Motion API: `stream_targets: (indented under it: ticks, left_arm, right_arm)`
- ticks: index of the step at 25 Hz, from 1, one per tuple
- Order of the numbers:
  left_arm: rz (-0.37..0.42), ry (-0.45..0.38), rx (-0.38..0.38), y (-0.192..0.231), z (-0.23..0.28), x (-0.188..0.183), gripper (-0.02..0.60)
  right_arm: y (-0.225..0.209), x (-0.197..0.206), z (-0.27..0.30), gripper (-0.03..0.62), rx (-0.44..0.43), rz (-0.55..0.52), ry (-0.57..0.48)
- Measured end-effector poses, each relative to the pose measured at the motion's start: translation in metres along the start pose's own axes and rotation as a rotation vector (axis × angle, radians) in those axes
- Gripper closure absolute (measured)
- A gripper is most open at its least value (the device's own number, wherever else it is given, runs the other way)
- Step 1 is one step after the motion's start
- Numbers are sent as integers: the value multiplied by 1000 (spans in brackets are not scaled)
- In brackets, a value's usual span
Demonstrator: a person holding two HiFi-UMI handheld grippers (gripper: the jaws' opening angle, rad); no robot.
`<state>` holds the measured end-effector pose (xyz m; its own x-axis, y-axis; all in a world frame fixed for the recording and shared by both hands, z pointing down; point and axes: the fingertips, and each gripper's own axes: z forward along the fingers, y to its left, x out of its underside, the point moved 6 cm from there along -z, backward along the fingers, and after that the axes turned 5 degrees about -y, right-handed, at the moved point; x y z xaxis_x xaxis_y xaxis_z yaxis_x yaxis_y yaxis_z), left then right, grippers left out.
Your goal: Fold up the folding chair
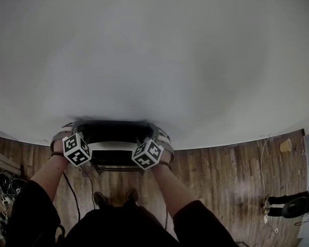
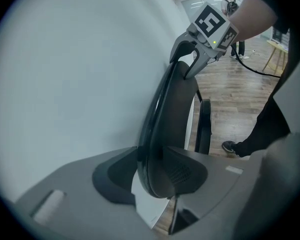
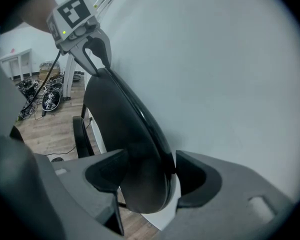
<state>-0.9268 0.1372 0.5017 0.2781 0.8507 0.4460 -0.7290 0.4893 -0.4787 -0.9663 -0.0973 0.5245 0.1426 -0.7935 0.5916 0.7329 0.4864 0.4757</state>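
Observation:
The black folding chair stands upright close against a white wall, and I hold the top of its back from both ends. My left gripper sits at the back's left corner. In the left gripper view it is shut on the curved back, pads pressed to both faces. My right gripper is at the right corner. In the right gripper view its jaws stand open around the back; the rim rests at one pad. The seat frame hangs below.
Wooden floor runs under the chair, with my shoes just behind it. Cables and gear lie at the left. A cup and dark objects sit at the right. People stand far off.

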Motion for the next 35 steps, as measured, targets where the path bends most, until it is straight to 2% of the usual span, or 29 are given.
stream_targets:
  ticks: [8,20,26,30,35]
  left_arm:
    - [-1,22,-42,4,10,-1,419]
    - [8,51,-54,4,13,-3,419]
    - [27,60,-68,8,7,-5,434]
    - [-31,51,-97,7,-13,-7,439]
    - [-186,23,-77,-17,-35,-8,439]
  right_arm:
    - [-3,1,6,307,43,27,3]
    - [-6,1,9,307,33,34,0]
    - [-11,4,8,309,10,26,-41]
    - [-21,15,-8,309,-4,42,-78]
    - [-25,38,-40,316,-32,123,-127]
